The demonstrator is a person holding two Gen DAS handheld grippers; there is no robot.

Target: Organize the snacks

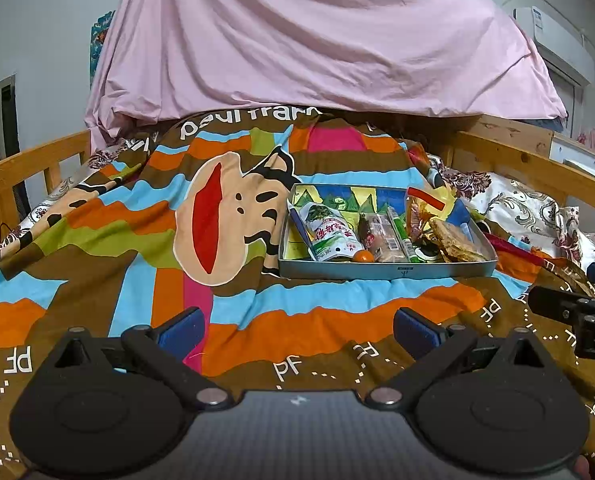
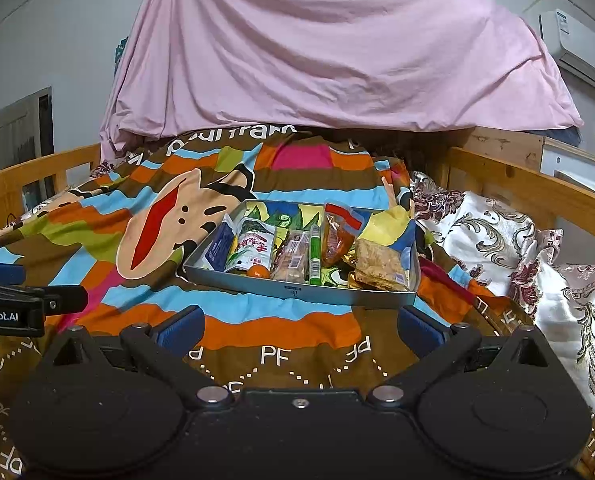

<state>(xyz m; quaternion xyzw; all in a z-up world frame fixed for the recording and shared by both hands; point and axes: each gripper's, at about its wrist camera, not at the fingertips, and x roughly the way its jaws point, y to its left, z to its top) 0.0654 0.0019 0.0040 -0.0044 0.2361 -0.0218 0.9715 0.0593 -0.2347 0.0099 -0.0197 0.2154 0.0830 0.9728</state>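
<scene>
A shallow grey tray [image 2: 297, 292] sits on a bed, on a brightly striped cartoon quilt [image 2: 97, 248], a little right of centre and beyond both tools. Inside it, packed side by side, lie a green-and-white pouch [image 2: 253, 248], a small orange fruit [image 2: 258, 272], a clear pack of brown bars [image 2: 293, 262], a green stick [image 2: 315, 254], an orange-red bag [image 2: 337, 236] and a flat pack of crackers [image 2: 379, 266]. No loose snacks show on the quilt, so the sorting appears finished or nearly so; what lies behind the tray is hidden.

The left gripper [image 1: 297, 330] hangs low over the near quilt, its blue pads wide apart and holding nothing. The right gripper [image 2: 299, 328] hangs likewise, spread and empty, just short of the tray's near wall.

Open quilt stretches to the left of the tray, giving free room. A wooden bed rail [image 2: 537, 188] runs along the right side, another along the left. A draped pink sheet [image 2: 337, 52] closes the far end. Rumpled floral bedding [image 2: 497, 232] crowds the tray's right edge.
</scene>
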